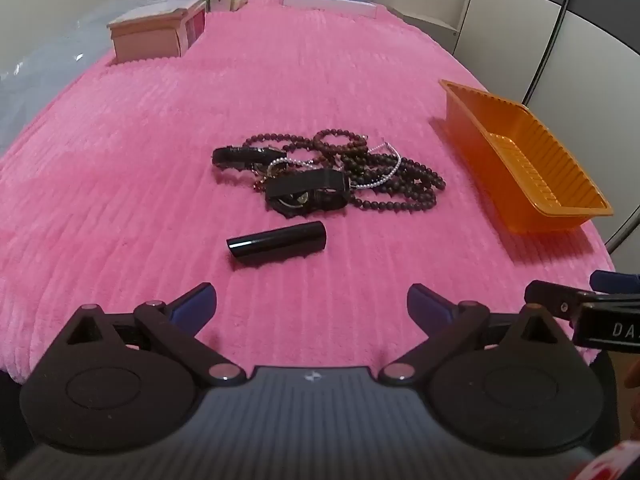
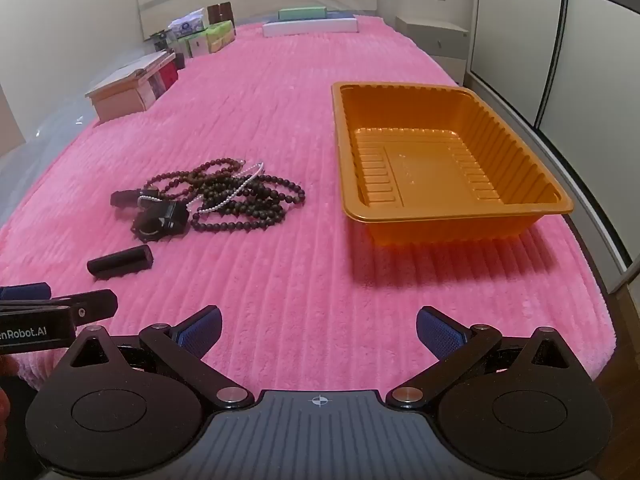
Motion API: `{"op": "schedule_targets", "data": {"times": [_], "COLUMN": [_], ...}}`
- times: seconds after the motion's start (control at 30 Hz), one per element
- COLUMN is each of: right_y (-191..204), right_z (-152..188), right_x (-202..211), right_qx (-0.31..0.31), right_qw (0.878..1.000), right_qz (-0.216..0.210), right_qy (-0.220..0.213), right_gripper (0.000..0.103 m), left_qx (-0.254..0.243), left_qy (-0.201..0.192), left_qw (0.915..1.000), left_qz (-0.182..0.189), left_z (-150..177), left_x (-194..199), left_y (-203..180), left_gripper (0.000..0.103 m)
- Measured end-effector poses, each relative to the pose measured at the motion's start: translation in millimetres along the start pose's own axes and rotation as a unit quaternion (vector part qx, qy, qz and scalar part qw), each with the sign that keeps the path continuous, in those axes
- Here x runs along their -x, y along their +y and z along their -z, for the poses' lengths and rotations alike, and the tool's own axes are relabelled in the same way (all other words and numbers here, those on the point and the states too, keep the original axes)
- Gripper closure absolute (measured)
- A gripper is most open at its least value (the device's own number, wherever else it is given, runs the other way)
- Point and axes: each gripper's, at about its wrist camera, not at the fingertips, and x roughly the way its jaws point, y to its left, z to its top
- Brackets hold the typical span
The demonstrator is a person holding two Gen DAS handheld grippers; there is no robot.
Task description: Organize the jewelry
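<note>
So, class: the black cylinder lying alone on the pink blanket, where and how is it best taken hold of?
Probably at the middle of the black cylinder, coming down from above with the left gripper, whose open fingers are nearest. It lies flat on its side, clear of the bead pile, so closing across its narrow width should grip both long sides. The soft pink blanket lets the fingers sink slightly.

Jewelry pile (image 1: 324, 172) left of tray (image 2: 552, 204) (apart).

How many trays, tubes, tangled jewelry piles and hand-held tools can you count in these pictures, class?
Orange tray: 1
Black tube: 1
Jewelry pile: 1
Tools: 2 (left tool, right tool)
Total: 5
</note>
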Motion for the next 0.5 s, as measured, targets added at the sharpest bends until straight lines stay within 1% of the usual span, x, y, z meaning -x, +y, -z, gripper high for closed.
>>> {"op": "schedule_targets", "data": {"times": [0.27,0.33,0.5], "right_y": [0.3,5.2,6.0], "right_z": [0.1,1.5,2.9], "right_x": [-1.3,-1.5,-4.8], "right_qx": [0.001,0.003,0.007], "right_qw": [1.0,1.0,1.0], "right_qz": [-0.001,0.004,0.002], "right_qy": [-0.006,-0.003,0.0], "right_gripper": [0.0,0.0,0.0], "left_qx": [-0.005,0.008,0.007], "left_qy": [0.008,0.002,0.0], "left_qw": [0.9997,1.0,1.0], "left_qz": [0.024,0.004,0.002], "left_z": [2.4,0.9,1.4], "left_x": [4.9,-3.4,-3.4], "left_y": [-2.7,3.0,1.4], "left_gripper": [0.004,0.004,0.004]}}
